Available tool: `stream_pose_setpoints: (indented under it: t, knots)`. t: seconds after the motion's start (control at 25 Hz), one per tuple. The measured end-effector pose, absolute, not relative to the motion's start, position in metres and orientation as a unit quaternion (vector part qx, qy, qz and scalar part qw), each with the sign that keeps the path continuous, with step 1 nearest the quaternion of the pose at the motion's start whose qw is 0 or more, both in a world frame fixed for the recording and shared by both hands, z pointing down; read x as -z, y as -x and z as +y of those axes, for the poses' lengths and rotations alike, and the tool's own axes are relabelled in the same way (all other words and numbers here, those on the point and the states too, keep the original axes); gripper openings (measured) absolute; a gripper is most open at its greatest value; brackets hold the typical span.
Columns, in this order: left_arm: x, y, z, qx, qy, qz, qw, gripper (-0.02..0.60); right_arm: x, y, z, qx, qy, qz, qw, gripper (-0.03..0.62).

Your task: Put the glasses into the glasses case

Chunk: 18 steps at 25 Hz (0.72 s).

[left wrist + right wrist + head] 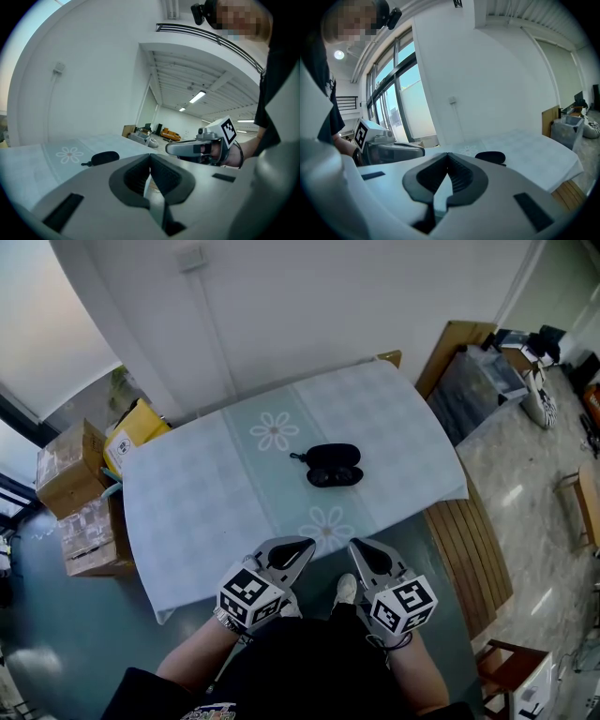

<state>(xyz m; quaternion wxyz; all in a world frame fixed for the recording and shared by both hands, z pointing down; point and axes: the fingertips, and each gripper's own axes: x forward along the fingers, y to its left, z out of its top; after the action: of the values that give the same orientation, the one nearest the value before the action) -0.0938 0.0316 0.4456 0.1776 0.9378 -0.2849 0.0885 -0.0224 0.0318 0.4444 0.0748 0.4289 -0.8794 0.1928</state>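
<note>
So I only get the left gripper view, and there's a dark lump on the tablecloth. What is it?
Observer: In the head view it looks like a black glasses case with dark glasses right at its near side.
Visitor: Is the other gripper holding anything?
Observer: No. The right gripper view shows the right gripper with its fingers shut together and nothing between them.
Visitor: Are they close to the case?
Observer: From above, the left gripper and the right one both hover at the table near edge, short of the case.

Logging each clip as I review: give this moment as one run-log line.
left gripper: shut, empty | right gripper: shut, empty | both at near edge of table | glasses case: mid-table, untouched
</note>
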Motion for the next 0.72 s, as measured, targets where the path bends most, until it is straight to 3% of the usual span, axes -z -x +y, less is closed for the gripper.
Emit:
stream_pose_setpoints:
  t: [0.72]
  knots:
    - [-0.438,0.101,0.046,-0.085,-0.944,-0.27,0.168,0.028,-0.438,0.032,0.047,-0.185,-0.44,-0.876,0.072,0.023]
